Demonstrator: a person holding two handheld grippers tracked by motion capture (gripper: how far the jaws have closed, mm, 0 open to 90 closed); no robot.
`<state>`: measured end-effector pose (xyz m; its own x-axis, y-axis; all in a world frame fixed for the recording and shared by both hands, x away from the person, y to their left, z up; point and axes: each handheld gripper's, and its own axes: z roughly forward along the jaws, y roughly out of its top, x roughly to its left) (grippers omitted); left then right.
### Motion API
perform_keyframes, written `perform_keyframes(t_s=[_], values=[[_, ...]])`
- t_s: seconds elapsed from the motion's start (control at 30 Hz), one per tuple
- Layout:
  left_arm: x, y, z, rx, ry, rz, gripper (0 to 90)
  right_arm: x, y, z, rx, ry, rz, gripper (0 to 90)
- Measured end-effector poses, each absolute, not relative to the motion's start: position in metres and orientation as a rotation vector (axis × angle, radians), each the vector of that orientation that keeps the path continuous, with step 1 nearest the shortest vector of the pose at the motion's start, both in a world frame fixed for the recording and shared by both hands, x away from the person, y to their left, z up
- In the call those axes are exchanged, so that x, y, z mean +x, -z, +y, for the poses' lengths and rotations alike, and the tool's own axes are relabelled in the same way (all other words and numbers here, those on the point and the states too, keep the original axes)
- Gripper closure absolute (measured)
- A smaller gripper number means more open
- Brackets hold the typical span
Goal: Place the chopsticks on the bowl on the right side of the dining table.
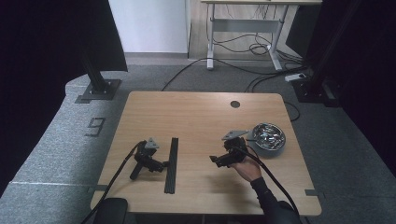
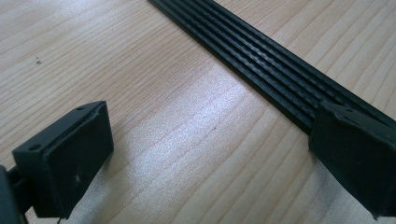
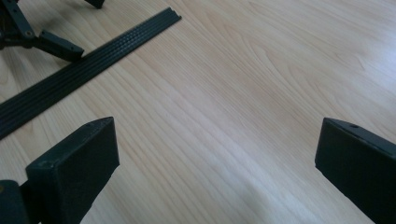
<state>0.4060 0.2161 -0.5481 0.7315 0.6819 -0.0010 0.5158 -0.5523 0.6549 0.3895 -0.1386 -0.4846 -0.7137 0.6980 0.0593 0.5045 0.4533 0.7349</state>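
With fingers of left gripper [image 1: 164, 164] wide apart beside black rail [image 1: 171, 164] and right gripper [image 1: 214, 159] also spread, best to straddle rail squarely before closing

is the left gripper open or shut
Open: the left gripper has its fingers spread wide over bare wood, beside the black strip.

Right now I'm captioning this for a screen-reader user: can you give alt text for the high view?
A long black ribbed strip lies on a wooden table, with the left gripper resting open beside it. To the right, a hand holds the right gripper open above the bare wood, near a shiny metal bowl.
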Motion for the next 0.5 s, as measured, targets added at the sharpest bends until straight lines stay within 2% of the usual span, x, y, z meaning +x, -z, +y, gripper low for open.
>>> perform_keyframes(t_s=[0.5], values=[[0.406, 0.548, 0.216, 2.285, -0.335, 0.9, 0.0, 0.41, 0.489, -0.083, 0.965, -1.086, 2.52, 0.0]])
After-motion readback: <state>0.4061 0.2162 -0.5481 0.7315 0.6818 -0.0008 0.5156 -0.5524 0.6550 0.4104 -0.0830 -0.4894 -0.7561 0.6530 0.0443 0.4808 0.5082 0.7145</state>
